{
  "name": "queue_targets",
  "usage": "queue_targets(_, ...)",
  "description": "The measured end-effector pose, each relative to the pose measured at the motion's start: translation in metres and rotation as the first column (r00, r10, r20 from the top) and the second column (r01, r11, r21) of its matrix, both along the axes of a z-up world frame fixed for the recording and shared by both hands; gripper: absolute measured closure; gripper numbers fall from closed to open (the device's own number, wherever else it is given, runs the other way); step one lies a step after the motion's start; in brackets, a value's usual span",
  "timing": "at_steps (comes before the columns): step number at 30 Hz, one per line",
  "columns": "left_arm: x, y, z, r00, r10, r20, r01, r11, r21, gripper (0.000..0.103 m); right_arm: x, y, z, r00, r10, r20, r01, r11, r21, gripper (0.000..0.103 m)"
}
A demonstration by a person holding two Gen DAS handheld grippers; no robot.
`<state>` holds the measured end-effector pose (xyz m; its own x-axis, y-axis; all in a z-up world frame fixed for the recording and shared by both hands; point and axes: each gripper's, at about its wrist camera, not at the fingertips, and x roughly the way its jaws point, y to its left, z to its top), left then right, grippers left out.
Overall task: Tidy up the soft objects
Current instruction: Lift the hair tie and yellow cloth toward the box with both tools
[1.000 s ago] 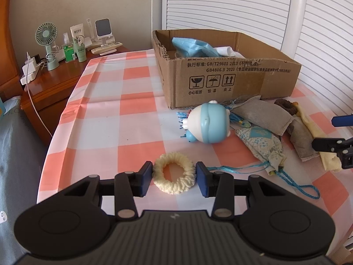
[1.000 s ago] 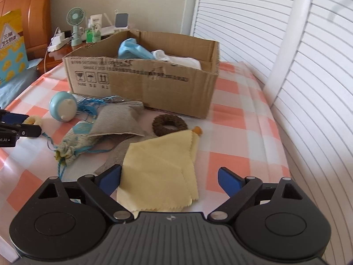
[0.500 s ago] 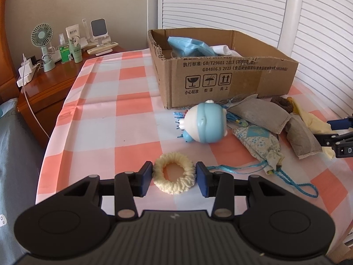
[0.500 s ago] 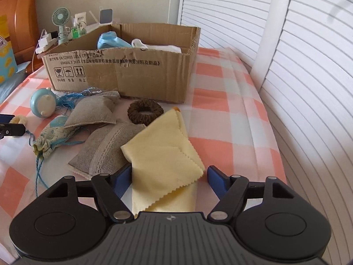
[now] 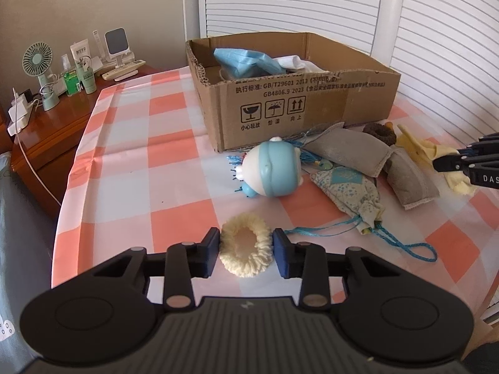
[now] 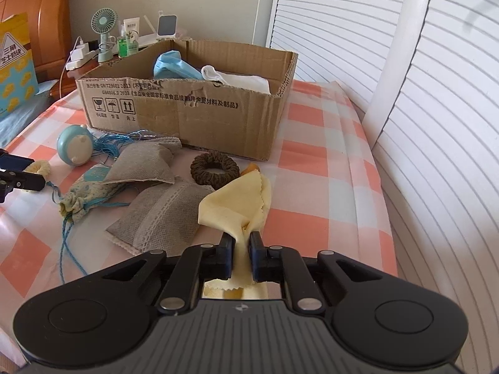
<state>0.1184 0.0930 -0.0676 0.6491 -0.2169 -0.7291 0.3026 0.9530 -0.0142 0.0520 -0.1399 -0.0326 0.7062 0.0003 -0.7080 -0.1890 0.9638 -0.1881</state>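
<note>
Two hand-held grippers were at work over a bench (image 5: 131,155) covered in an orange-and-white checked cloth, and we held one in each hand. Our left hand-held gripper (image 5: 246,247) had just been narrowing its jaws around a cream scrunchie (image 5: 245,244), which lay flat on the cloth between the pads, squeezed into an oval. Our right hand-held gripper (image 6: 240,251) had just snapped its jaws together and pinched a yellow cloth (image 6: 237,204), bunching the fabric into a gathered fold that rose from the pads.

Just beyond the yellow cloth lay a brown scrunchie (image 6: 214,170), close to the front wall of an open cardboard box (image 6: 199,115). Inside the box we could see a blue item and something white. Left of the yellow cloth sat two grey fabric pouches (image 6: 156,215), a patterned drawstring bag (image 6: 85,194) with blue cords, and a round blue-and-white toy (image 6: 75,149) on its side. Behind the bench, a wooden nightstand (image 5: 46,131) carried a small green fan (image 5: 39,65) and bottles.
</note>
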Motion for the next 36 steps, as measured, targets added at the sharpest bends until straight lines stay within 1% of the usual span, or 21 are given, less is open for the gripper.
queue_targets(4, -0.001, -0.003, 0.001, 1.000, -0.022, -0.001, 0.022, 0.999, 0.035, 0.068, -0.005, 0.000, 0.009, 1.000, 0.021, 0.017, -0.020, 1.000, -0.011, 0.089)
queue_targets(6, -0.002, -0.002, 0.002, 1.000, -0.022, -0.002, 0.022, 0.999, 0.030, 0.068, -0.006, 0.000, 0.012, 0.999, 0.019, 0.025, -0.019, 1.000, -0.014, 0.089)
queue_targets(8, -0.003, -0.001, 0.005, 1.000, -0.027, -0.001, 0.027, 0.999, 0.018, 0.072, -0.008, 0.000, 0.015, 0.999, 0.017, 0.033, -0.017, 1.000, -0.012, 0.089)
queue_targets(10, -0.004, 0.000, 0.009, 0.999, -0.033, -0.001, 0.033, 0.999, 0.010, 0.072, -0.010, 0.000, 0.018, 0.999, 0.024, 0.037, -0.024, 1.000, -0.011, 0.089)
queue_targets(15, -0.005, 0.002, 0.027, 0.998, -0.056, 0.011, 0.056, 0.998, -0.004, 0.073, -0.016, 0.003, 0.033, 0.997, 0.060, 0.056, -0.059, 0.998, -0.010, 0.089)
queue_targets(18, -0.002, 0.002, 0.043, 0.997, -0.076, 0.023, 0.076, 0.997, -0.015, 0.073, -0.018, 0.004, 0.044, 0.994, 0.081, 0.075, -0.080, 0.997, -0.019, 0.089)
queue_targets(22, 0.006, -0.002, 0.067, 0.992, -0.113, 0.065, 0.113, 0.994, -0.001, 0.073, -0.019, 0.008, 0.061, 0.988, 0.111, 0.110, -0.108, 0.994, -0.028, 0.089)
queue_targets(26, 0.022, -0.014, 0.091, 0.982, -0.158, 0.107, 0.159, 0.987, 0.007, 0.073, -0.016, 0.012, 0.079, 0.979, 0.137, 0.152, -0.134, 0.991, -0.032, 0.089)
queue_targets(29, 0.043, -0.026, 0.105, 0.974, -0.183, 0.136, 0.181, 0.983, 0.023, 0.073, -0.012, 0.015, 0.090, 0.972, 0.149, 0.180, -0.145, 0.989, -0.037, 0.089)
queue_targets(31, 0.058, -0.036, 0.111, 0.969, -0.196, 0.149, 0.190, 0.981, 0.048, 0.073, -0.009, 0.016, 0.095, 0.969, 0.150, 0.194, -0.146, 0.989, -0.035, 0.089)
queue_targets(34, 0.084, -0.046, 0.114, 0.969, -0.202, 0.145, 0.197, 0.979, 0.047, 0.073, -0.004, 0.016, 0.099, 0.968, 0.140, 0.208, -0.140, 0.990, -0.016, 0.089)
queue_targets(36, 0.102, -0.050, 0.111, 0.971, -0.188, 0.148, 0.182, 0.982, 0.049, 0.066, -0.002, 0.016, 0.100, 0.968, 0.132, 0.211, -0.135, 0.991, 0.000, 0.089)
